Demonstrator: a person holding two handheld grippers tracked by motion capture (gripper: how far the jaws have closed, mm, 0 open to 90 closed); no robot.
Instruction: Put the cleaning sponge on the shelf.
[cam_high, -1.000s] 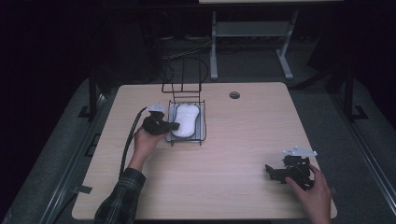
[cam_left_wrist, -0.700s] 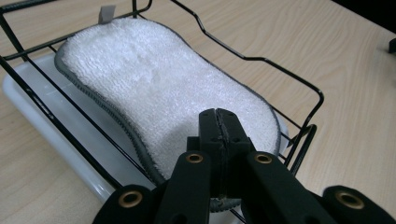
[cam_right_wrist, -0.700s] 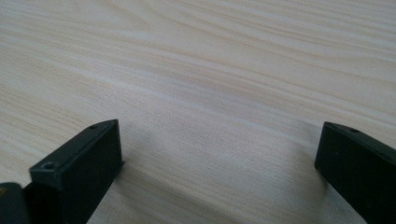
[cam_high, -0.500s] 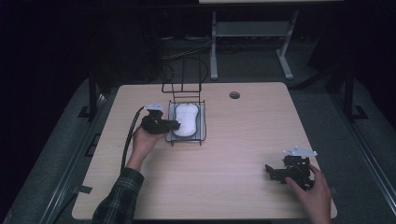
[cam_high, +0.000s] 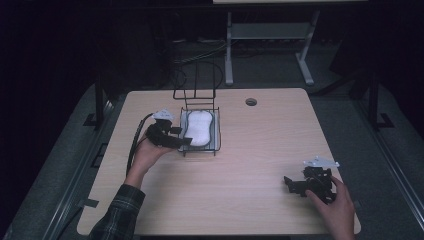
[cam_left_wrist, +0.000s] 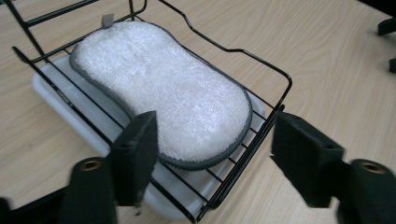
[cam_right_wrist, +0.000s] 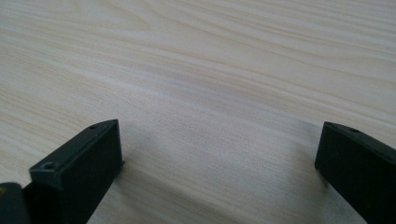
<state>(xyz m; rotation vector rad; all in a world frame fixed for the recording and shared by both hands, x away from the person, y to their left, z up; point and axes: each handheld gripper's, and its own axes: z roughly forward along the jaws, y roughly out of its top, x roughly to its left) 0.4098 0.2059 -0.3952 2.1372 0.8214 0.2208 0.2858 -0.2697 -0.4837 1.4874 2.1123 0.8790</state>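
Wooden table (cam_high: 235, 170) seen from above, with a black wire rack (cam_high: 200, 131) standing left of centre toward the far edge. The rack sits on a white plastic tray (cam_left_wrist: 56, 100), and a white, peanut-shaped scrubbing pad (cam_left_wrist: 163, 93) with a grey rim lies flat on the rack's floor wires; a small grey loop tab (cam_left_wrist: 108, 20) marks its far end.

The left gripper (cam_left_wrist: 212, 149) hovers at the rack's near-left corner with its jaws apart, holding nothing. In the left gripper view one jaw overlaps the pad's near end and the other lies outside the rack's side wire, so the opening straddles both the pad's end and the rack's corner wire. Whether either jaw touches wire or pad cannot be told.

The right gripper (cam_high: 309, 184) rests well apart from the rack, low over bare table near the right front corner; its jaws are also wide apart and empty.

Risks, judged from this arrangement:
- Closing the left jaws as they stand would probably trap the corner wire together with the pad, so that a lift drags the rack and tray along or tips them.
- The rack looks light and merely set on the tray; a sideways push from a jaw could slide it off.
- The pad appears soft and thick; a pinch at its very end may fold it or slip off the pile.
- With the right gripper far off, nothing steadies the rack.
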